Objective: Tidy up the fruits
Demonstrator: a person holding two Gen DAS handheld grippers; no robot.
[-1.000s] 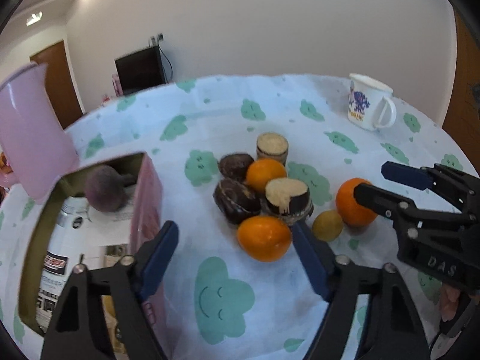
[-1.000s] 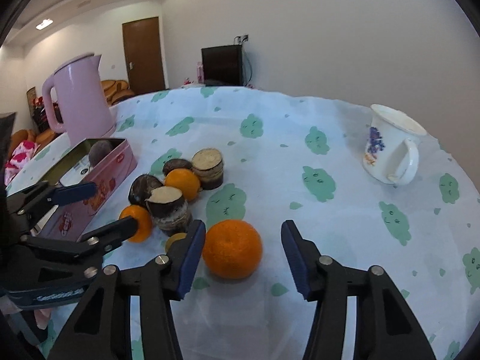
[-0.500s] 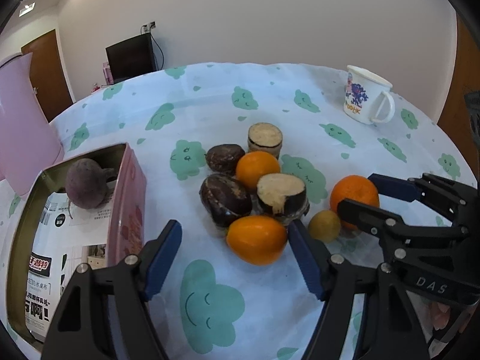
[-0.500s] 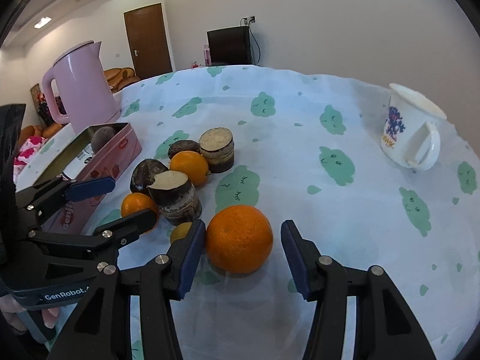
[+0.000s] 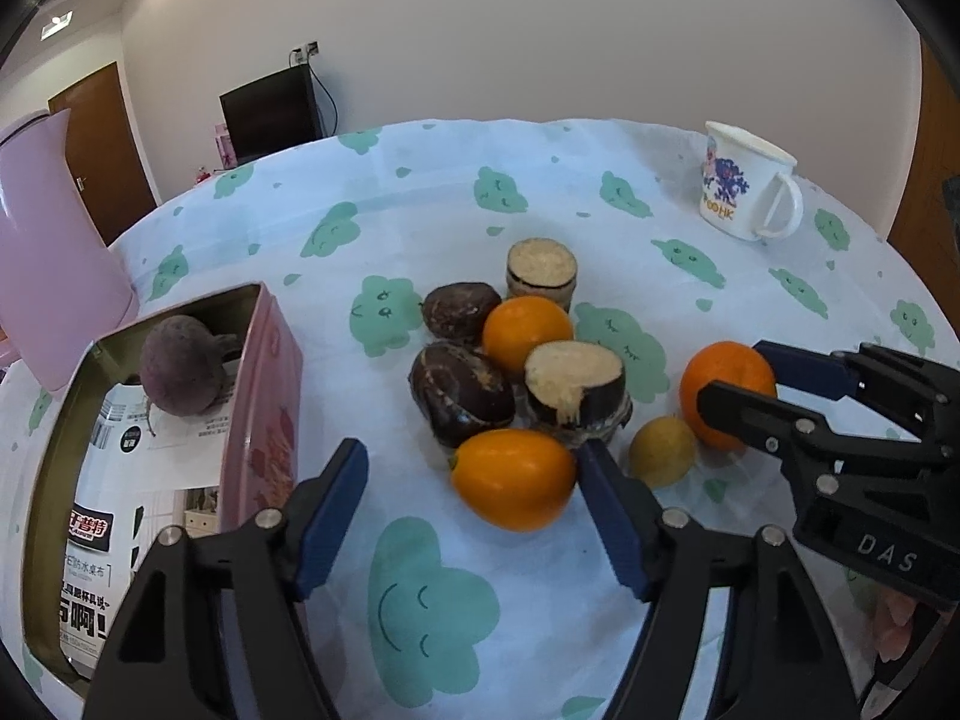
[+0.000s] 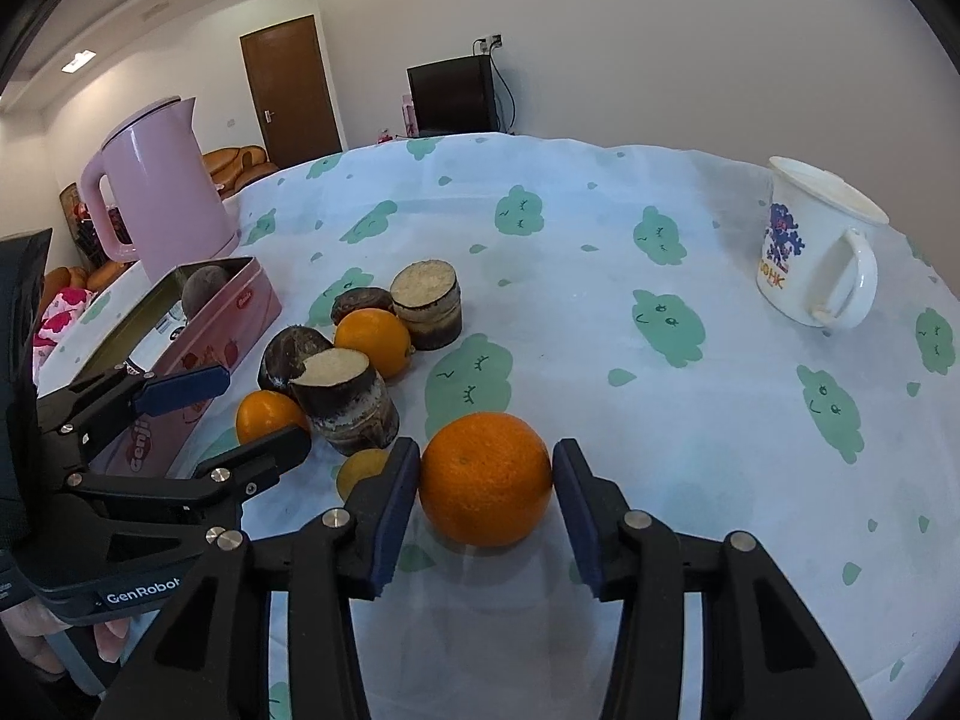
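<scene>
- Left wrist view: the left gripper (image 5: 474,498) has its jaws spread wide, one blue pad on either side of a smooth orange (image 5: 513,479) that lies on the bench (image 5: 420,228); the right-hand pad sits just beside the fruit, the other stands well clear, and nothing is clamped.
- Just behind that orange lies a cluster: two dark-skinned tubers (image 5: 461,393), a cut root piece (image 5: 575,387) with its pale face up, a second orange (image 5: 527,333) and a taller cut root stump (image 5: 542,273).
- A small yellow fruit (image 5: 662,450) rests beside the cluster, touching or nearly touching a rough-skinned orange (image 5: 720,384).
- The right gripper (image 5: 762,378) enters from the bench's right edge with its jaws either side of that rough-skinned orange.
- A pink tin (image 5: 258,420) stands open at the left edge of the bench, a beetroot (image 5: 183,373) lying in its far end.
- A pink kettle (image 5: 48,252) stands behind the tin; a white mug (image 5: 744,189) stands near the far right edge.
- Right wrist view: the right gripper (image 6: 485,489) has its jaws partly open around the rough-skinned orange (image 6: 485,479), which rests on the bench (image 6: 600,276); whether the pads touch the peel cannot be told.
- The left gripper (image 6: 231,414) reaches in from the left with its jaws wide, the smooth orange (image 6: 267,414) between them.
- The small yellow fruit (image 6: 360,468) shows behind the right gripper's left pad.
</scene>
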